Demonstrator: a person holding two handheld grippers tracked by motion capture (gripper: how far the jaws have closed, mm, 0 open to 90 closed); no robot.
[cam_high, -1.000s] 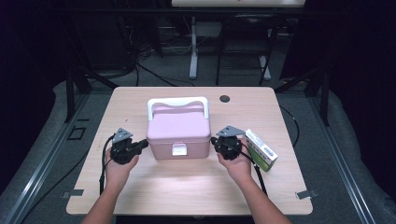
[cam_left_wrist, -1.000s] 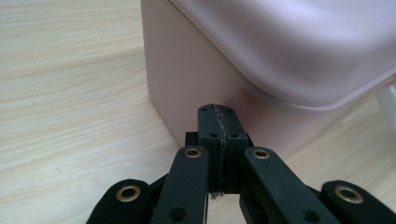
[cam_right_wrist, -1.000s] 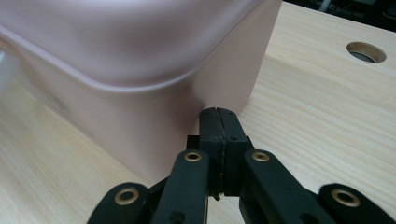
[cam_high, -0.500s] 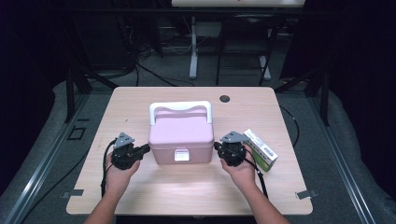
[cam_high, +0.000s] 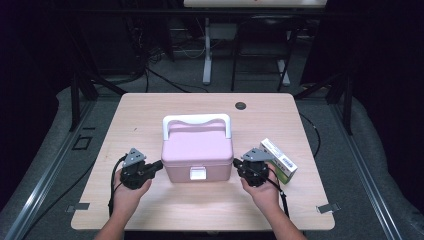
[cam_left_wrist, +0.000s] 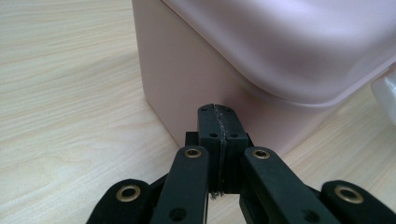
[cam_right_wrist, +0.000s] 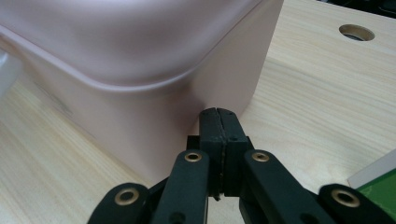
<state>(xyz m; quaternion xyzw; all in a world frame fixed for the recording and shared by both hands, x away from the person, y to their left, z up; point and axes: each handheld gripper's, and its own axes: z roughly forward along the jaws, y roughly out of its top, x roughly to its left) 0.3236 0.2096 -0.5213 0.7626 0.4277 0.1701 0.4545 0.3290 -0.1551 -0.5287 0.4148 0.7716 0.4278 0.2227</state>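
High view first: the pink box (cam_high: 197, 152) sits mid-bench (cam_high: 150, 115), white handle (cam_high: 197, 121) folded to the far side, white latch (cam_high: 198, 173) facing me. My left tool (cam_high: 156, 165) is at the box's left wall and my right tool (cam_high: 236, 163) at its right wall, one on each side, low down near the front corners.

Left gripper view: my jaws are pressed flat together, nothing between them, tips right at the box wall (cam_left_wrist: 187, 84), just under the lid's overhang (cam_left_wrist: 289, 46). I can't tell whether they touch it. Right gripper view: same story, jaws closed and empty, nose up against the other wall (cam_right_wrist: 187, 107), the green carton (cam_right_wrist: 378, 186) off to my side.

Reading the box: hard smooth plastic, stiff, glossy, so I expect it to be slippery under a pad. It looks light unless it's packed. Closed tips on both walls suit squeezing or sliding it across the bench. For a lift I'd take the handle, or hook under the lid rim. To open it, the latch at the front is the place.
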